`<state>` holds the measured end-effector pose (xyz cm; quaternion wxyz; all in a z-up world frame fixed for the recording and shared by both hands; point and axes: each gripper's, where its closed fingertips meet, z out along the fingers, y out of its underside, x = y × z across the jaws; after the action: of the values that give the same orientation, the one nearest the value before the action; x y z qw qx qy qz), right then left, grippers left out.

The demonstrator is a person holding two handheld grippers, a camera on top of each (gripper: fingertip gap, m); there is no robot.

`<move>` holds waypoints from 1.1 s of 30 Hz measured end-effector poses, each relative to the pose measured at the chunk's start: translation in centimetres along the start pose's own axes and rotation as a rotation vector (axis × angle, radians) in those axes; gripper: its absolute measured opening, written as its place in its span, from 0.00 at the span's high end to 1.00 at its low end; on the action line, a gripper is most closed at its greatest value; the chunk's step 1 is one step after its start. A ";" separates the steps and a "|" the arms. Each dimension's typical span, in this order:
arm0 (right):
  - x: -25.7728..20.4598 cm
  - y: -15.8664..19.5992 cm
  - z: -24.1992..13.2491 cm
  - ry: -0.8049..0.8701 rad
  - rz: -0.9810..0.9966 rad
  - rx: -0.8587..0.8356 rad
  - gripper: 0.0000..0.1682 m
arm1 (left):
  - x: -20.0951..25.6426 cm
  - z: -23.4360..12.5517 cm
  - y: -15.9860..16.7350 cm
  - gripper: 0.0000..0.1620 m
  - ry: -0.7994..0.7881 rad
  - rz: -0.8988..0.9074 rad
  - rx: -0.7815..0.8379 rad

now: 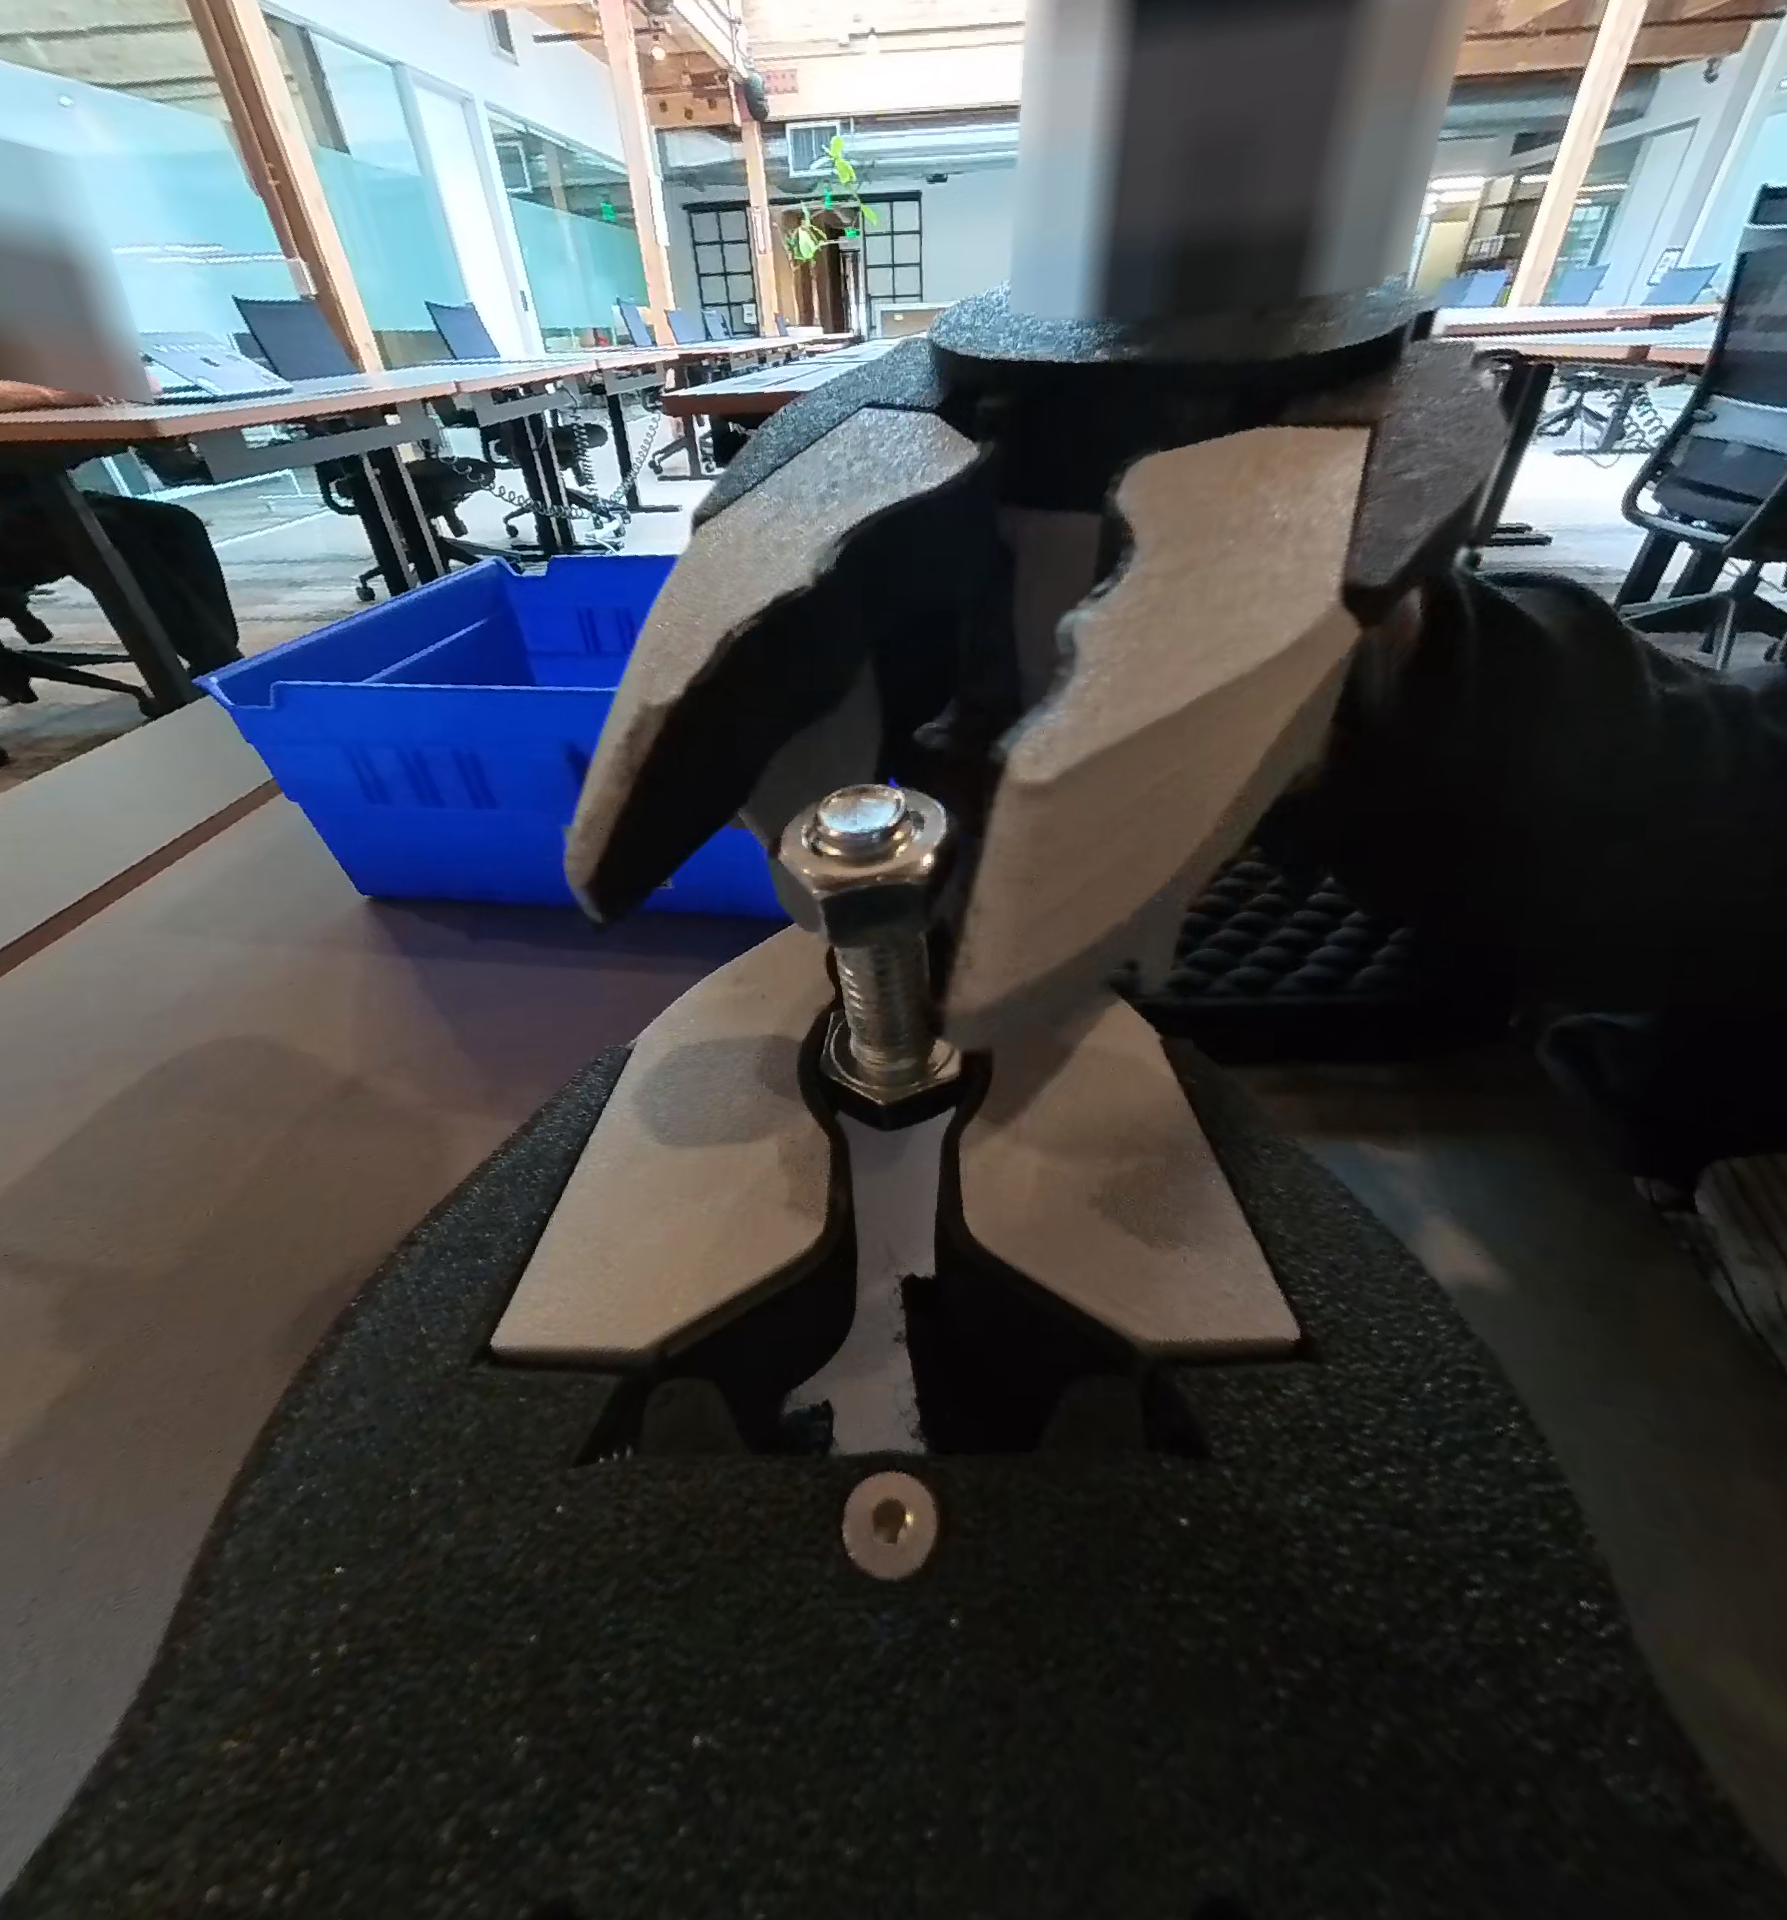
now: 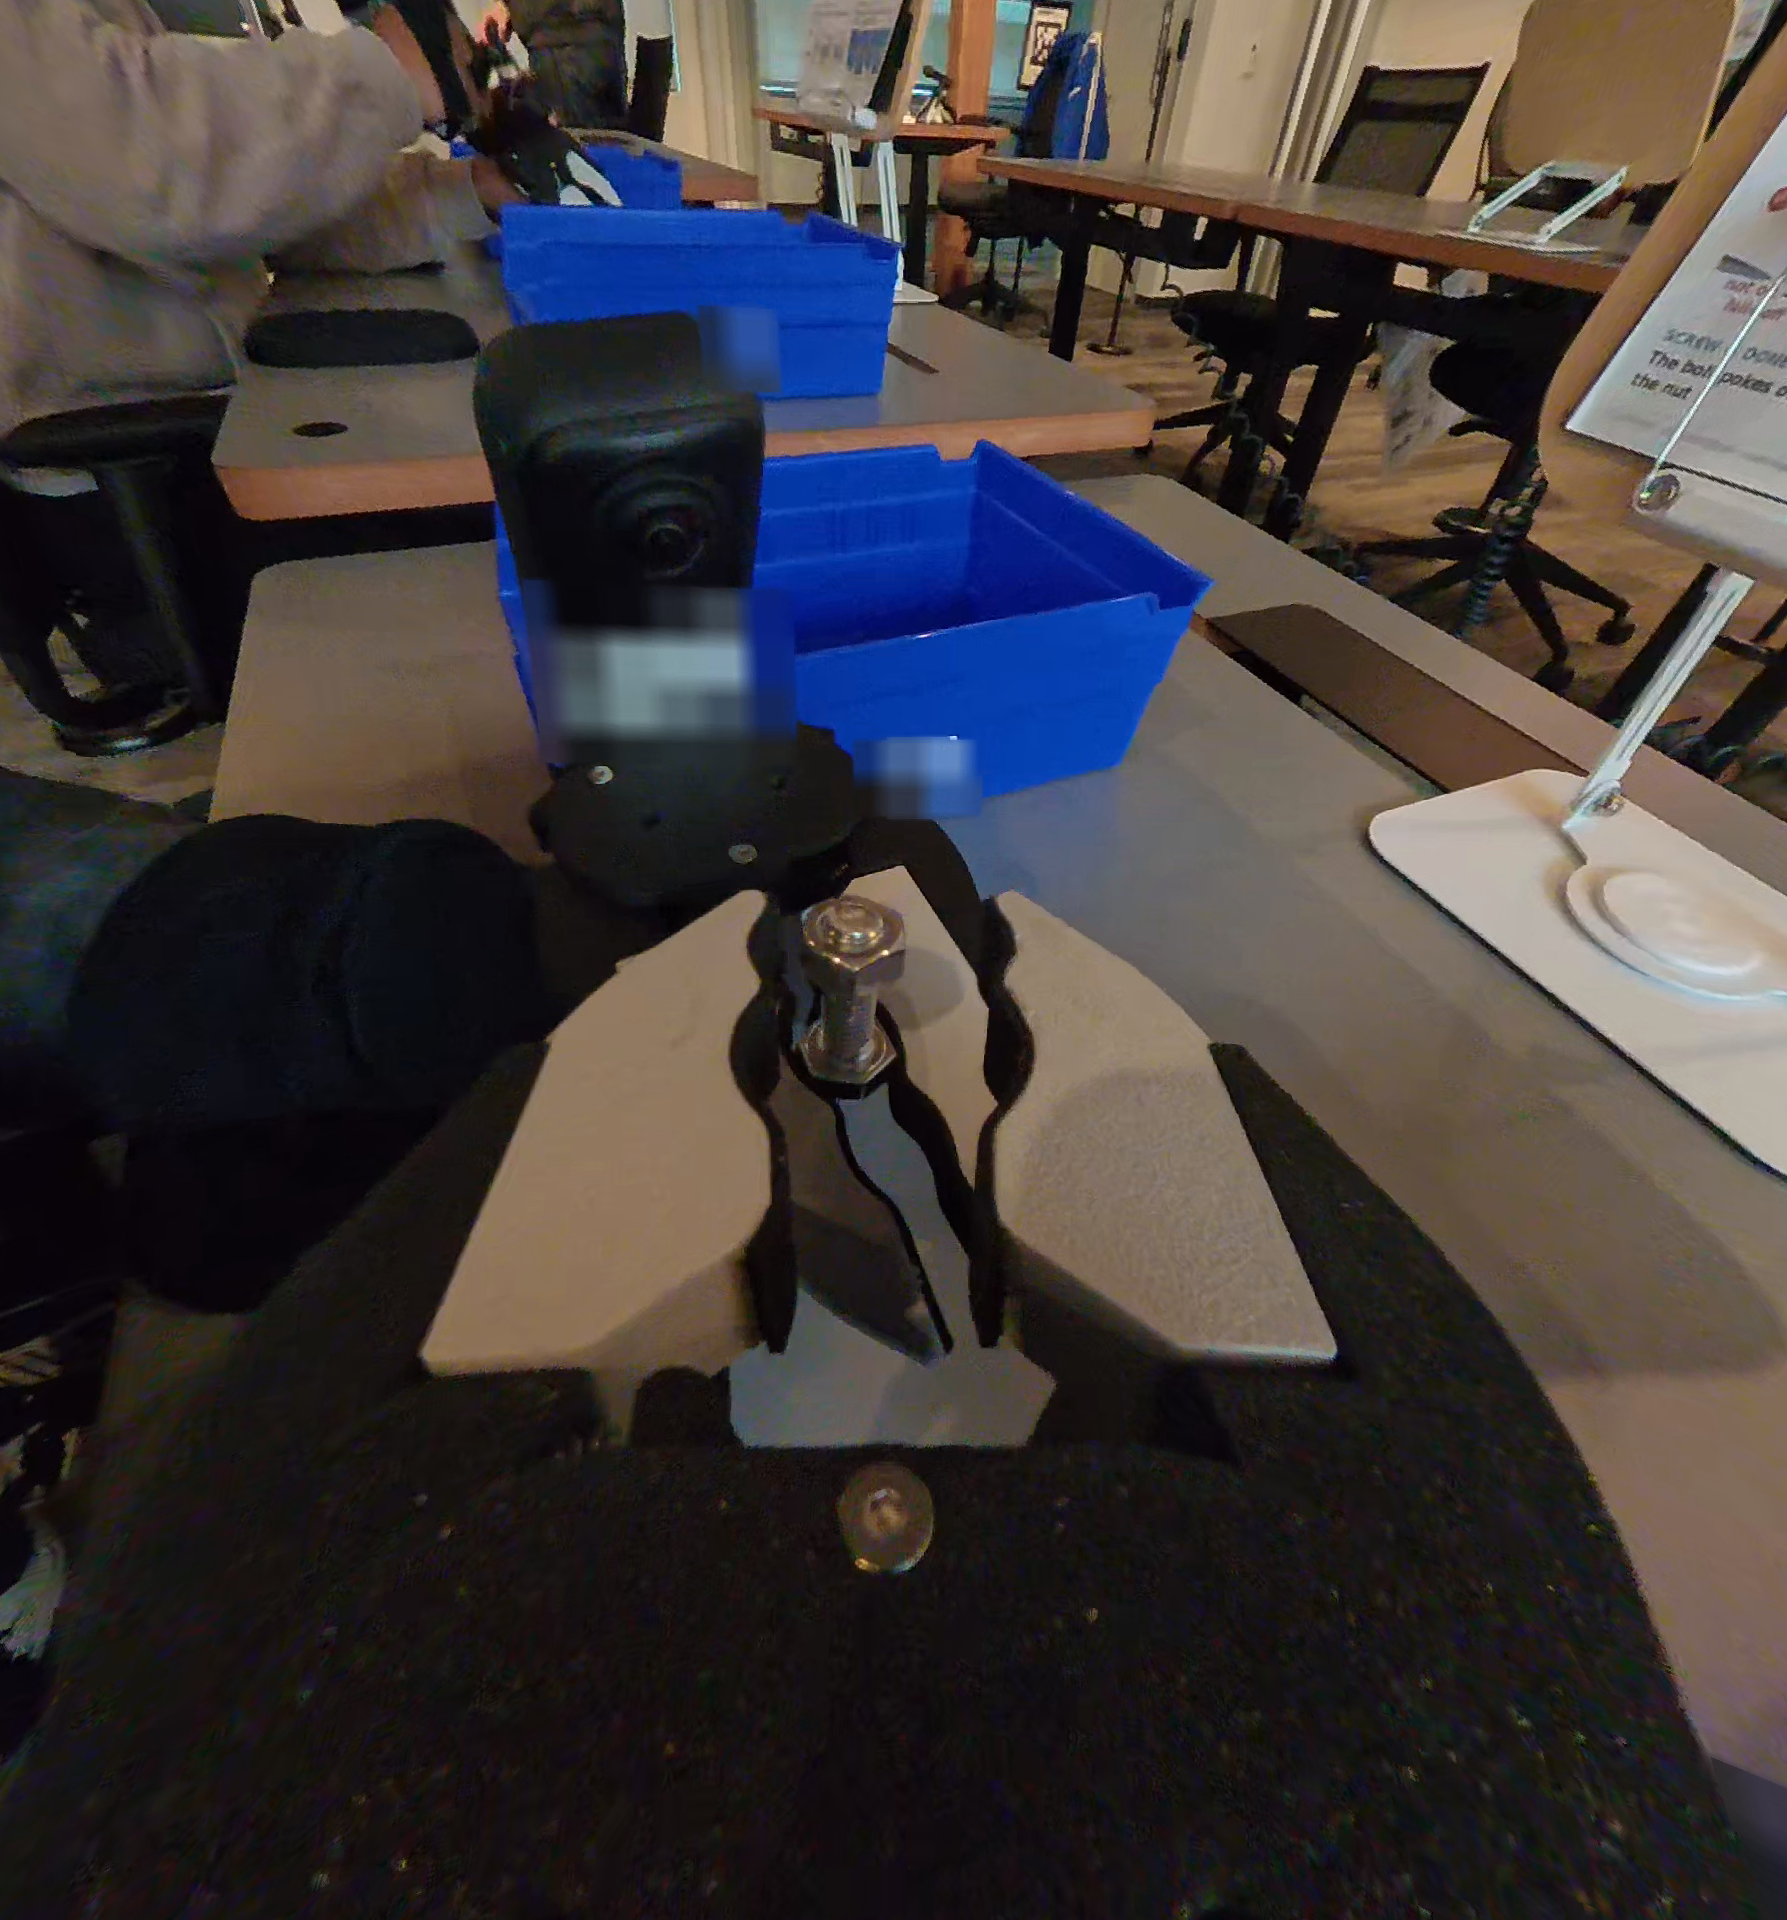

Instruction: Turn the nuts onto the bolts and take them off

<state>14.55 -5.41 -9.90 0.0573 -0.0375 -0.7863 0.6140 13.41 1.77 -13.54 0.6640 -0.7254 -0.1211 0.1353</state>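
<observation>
One bolt (image 1: 884,997) head half-hidden inside left hand-held gripper (image 1: 889,1081); nut (image 1: 861,868) near tip.

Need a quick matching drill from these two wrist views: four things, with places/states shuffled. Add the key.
Things:
1. nut
2. bolt
3. blue bin
4. white stand base

Places/states:
A. on the table, behind both grippers
B. hex head clamped in the left gripper, shaft upright
C. flat on the table, right side of the right wrist view
D. at the top end of the thread, between the open fingers of the right gripper

Pairs: 1-D, 2-B, 3-A, 4-C
</observation>
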 end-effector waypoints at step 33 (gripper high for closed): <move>1.4 -0.5 -3.6 0.070 -0.025 0.047 1.00 | -0.1 0.0 0.0 0.93 0.001 -0.004 0.002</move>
<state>13.68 -1.88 -8.50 0.0933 -0.0478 -0.7697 0.6298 13.35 1.72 -13.52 0.6651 -0.7245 -0.1222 0.1336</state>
